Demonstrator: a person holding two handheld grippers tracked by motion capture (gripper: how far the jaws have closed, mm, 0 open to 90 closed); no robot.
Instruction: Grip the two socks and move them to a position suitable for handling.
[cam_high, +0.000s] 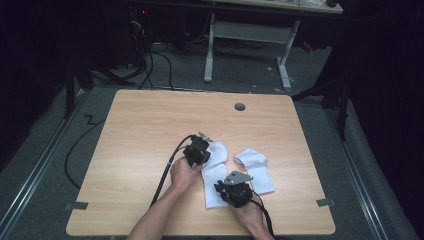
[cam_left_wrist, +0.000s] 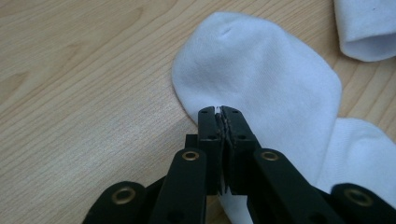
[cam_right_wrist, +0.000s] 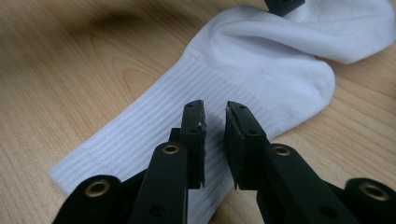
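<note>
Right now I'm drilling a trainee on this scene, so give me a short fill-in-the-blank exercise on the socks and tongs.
1. The two socks on the table are ____ in colour.
2. The left tongs are ____ on the near sock.
3. The right tongs hover with a ____ between their jaws.
4. The far sock is held by ____ tongs.

Missing: white; shut; gap; no

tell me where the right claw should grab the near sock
The ribbed cuff, I'd say: it lies flat and free on the table right under the right claw. Come straight down and pinch a fold; the left claw already grips the toe edge.
</note>
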